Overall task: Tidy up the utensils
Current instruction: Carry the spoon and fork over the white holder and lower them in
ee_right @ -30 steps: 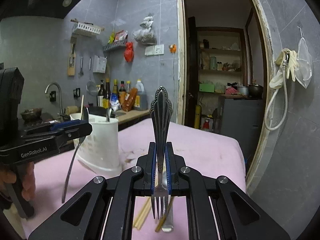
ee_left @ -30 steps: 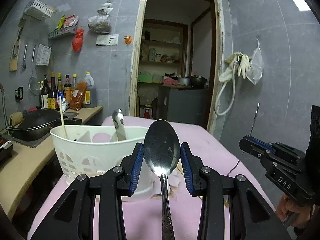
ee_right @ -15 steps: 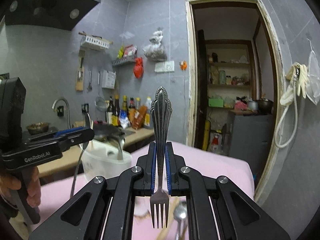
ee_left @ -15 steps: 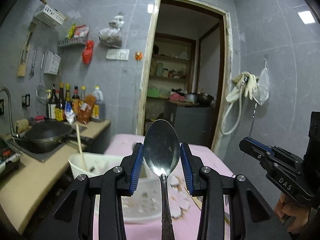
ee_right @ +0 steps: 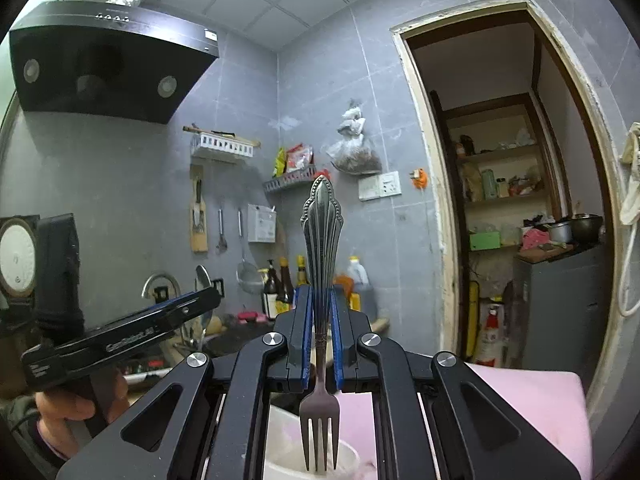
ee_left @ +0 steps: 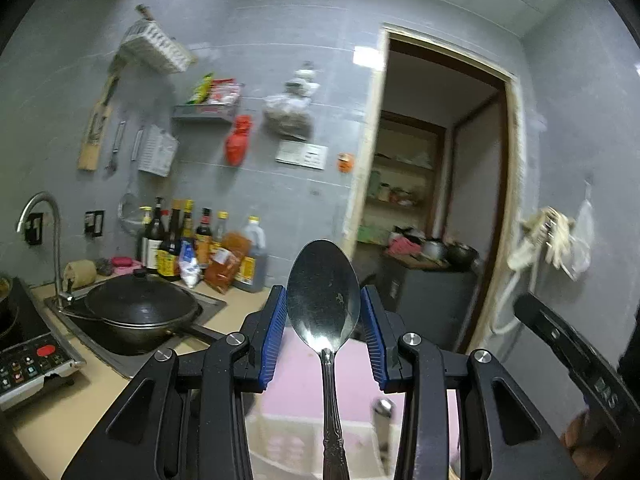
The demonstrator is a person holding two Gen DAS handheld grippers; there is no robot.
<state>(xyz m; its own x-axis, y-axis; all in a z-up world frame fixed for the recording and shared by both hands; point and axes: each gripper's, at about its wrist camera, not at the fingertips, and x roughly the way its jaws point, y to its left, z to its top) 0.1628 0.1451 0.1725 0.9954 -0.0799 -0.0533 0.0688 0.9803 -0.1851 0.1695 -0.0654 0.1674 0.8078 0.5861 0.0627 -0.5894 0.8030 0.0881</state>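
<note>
My left gripper (ee_left: pixel 323 296) is shut on a steel spoon (ee_left: pixel 323 300), bowl upward between the blue pads and handle hanging down. My right gripper (ee_right: pixel 320 304) is shut on an ornate fork (ee_right: pixel 322 232), handle up and tines down. The white plastic caddy (ee_left: pixel 288 444) lies below both grippers at the bottom edge of each view; another utensil's handle (ee_left: pixel 382 412) stands in it. The fork's tines hang over the caddy's rim (ee_right: pixel 280 440). In the right wrist view the left gripper (ee_right: pixel 212 300) shows at the left, held by a hand (ee_right: pixel 68 408).
The caddy stands on a table with a pink cloth (ee_right: pixel 532 400). To the left runs a counter with a black wok (ee_left: pixel 136 308), sauce bottles (ee_left: pixel 192 248), an induction cooker (ee_left: pixel 32 364) and a faucet (ee_left: pixel 40 216). A range hood (ee_right: pixel 108 60) hangs above. A doorway (ee_left: pixel 440 200) opens ahead.
Both grippers have risen with the spoon and fork still held. The caddy has dropped from mid-view to the bottom edge, and the counter has come into fuller view at the left.
</note>
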